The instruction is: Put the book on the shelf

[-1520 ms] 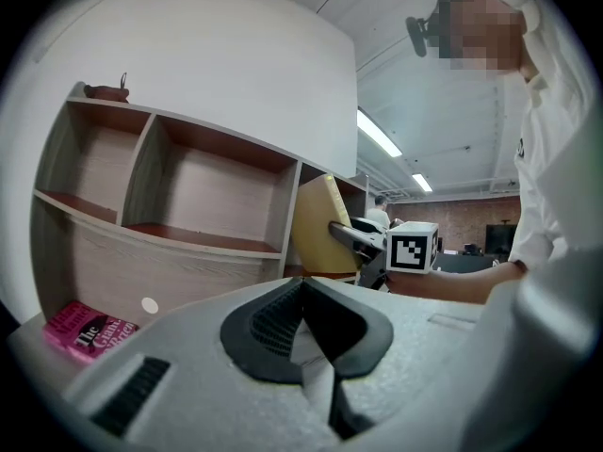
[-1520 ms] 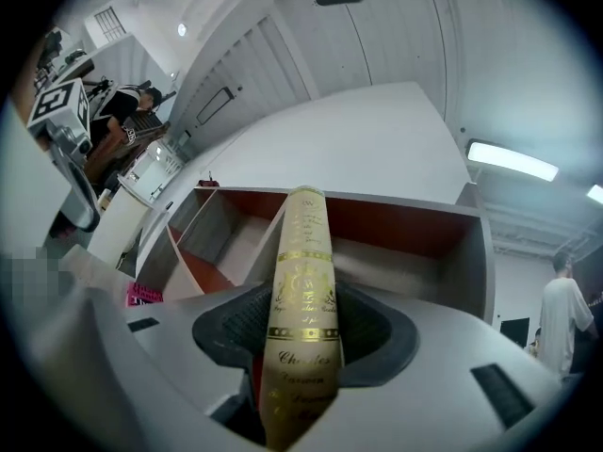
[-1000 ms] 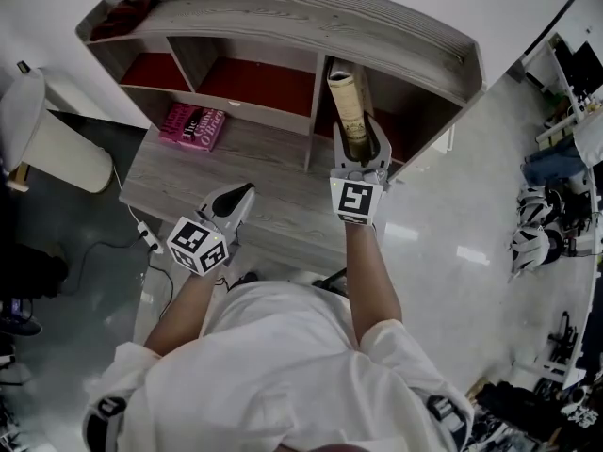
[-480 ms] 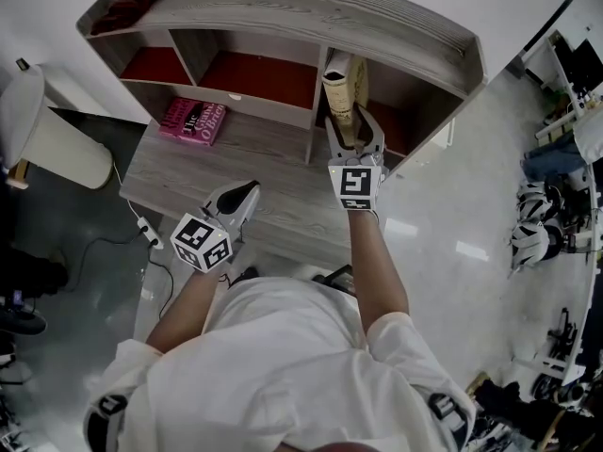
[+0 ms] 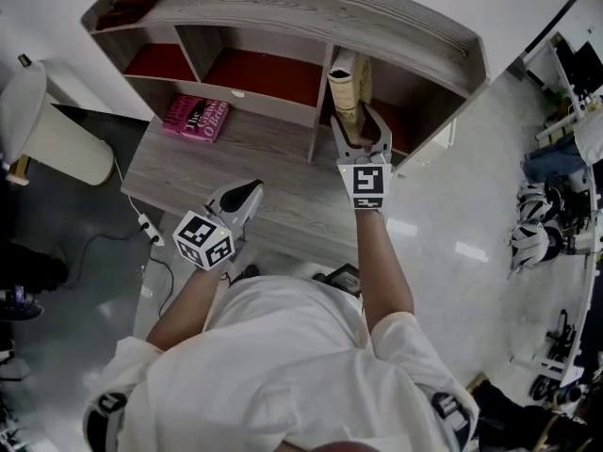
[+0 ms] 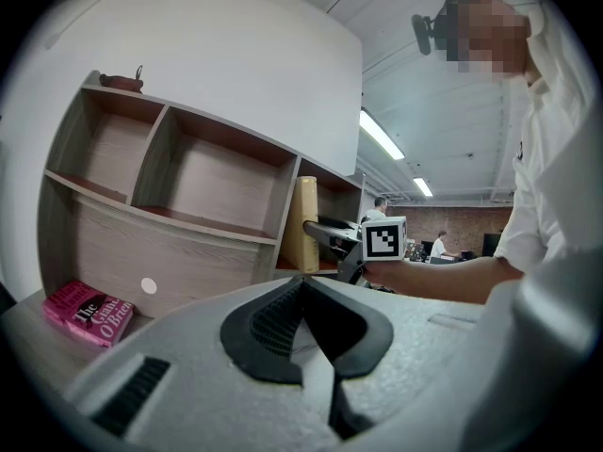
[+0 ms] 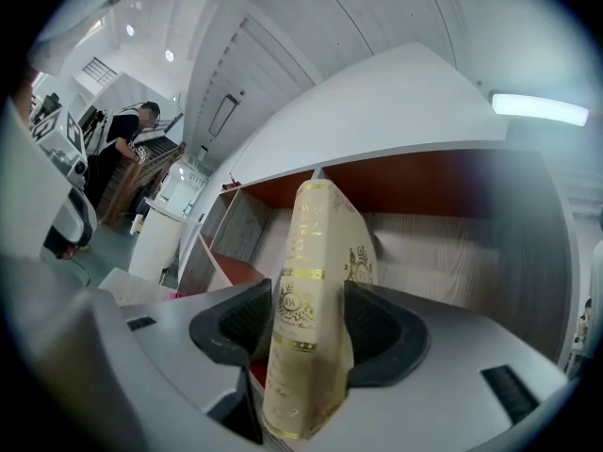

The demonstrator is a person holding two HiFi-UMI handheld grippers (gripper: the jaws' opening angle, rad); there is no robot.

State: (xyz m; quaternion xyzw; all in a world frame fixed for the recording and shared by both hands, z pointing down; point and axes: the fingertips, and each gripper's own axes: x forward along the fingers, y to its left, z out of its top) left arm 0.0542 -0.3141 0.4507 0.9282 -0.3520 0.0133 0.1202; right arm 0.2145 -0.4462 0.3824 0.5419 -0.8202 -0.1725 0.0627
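Note:
A cream book with gold print stands nearly upright in the shelf's right compartment, with my right gripper shut on its lower end. In the right gripper view the book fills the gap between the jaws, spine toward the camera. My left gripper hovers over the wooden ledge, shut with nothing in it. From the left gripper view the cream book and the right gripper show at the right compartment.
A pink book lies flat on the ledge at the left. The two left compartments hold nothing. A dark red object sits on the shelf's top. A white bin stands to the left.
My right gripper has carried the cream book a little deeper into the right compartment and stood it more upright. The left gripper has hardly moved.

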